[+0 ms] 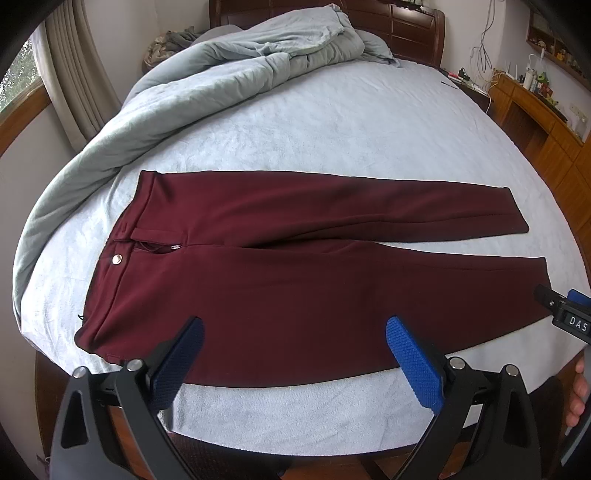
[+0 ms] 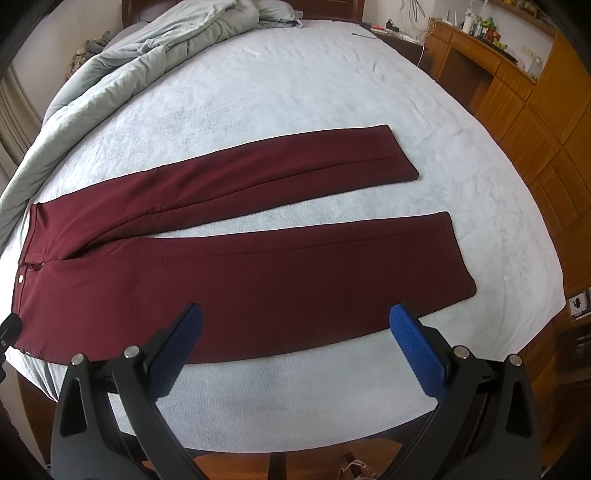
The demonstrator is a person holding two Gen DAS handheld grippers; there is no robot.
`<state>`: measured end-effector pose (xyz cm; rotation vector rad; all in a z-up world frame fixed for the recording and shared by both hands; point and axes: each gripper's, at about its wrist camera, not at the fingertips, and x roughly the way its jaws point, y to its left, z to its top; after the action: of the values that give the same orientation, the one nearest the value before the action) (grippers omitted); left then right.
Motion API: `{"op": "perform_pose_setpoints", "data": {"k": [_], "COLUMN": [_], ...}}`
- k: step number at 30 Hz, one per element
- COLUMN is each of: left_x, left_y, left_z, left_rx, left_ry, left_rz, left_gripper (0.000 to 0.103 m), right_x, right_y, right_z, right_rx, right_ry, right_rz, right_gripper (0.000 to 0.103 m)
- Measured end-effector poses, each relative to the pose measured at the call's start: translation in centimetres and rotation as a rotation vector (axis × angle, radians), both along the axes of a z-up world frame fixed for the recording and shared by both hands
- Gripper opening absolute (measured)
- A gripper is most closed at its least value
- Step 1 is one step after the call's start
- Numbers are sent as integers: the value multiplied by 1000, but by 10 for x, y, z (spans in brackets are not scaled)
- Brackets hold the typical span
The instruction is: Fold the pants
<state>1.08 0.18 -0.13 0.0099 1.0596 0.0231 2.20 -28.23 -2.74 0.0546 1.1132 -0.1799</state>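
Observation:
Dark red pants (image 1: 295, 266) lie flat on the pale blue bed sheet (image 1: 332, 122), waistband to the left, both legs spread to the right. They show in the right wrist view (image 2: 236, 269) too. My left gripper (image 1: 295, 325) is open and empty, hovering over the near edge of the pants close to the waist end. My right gripper (image 2: 295, 317) is open and empty, hovering over the near leg close to its hem. The right gripper's tip shows at the right edge of the left wrist view (image 1: 565, 314).
A rumpled grey-green duvet (image 1: 207, 77) lies along the bed's far left. A dark wooden headboard (image 1: 406, 26) stands at the back. Wooden cabinets (image 2: 524, 103) with small items stand to the right. The bed's near edge (image 2: 295, 417) is just under the grippers.

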Motion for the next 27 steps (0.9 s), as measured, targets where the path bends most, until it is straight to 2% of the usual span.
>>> {"op": "perform_pose_setpoints", "data": {"k": [27], "left_x": [0], "left_y": [-2], "left_z": [3], "left_rx": [11], "left_ry": [-8], "left_rz": [-9], "left_gripper": [99], "right_x": [1], "right_y": [0], "right_z": [0], "right_rx": [2], "right_ry": [0], "right_rz": [0], "right_gripper": [100]}}
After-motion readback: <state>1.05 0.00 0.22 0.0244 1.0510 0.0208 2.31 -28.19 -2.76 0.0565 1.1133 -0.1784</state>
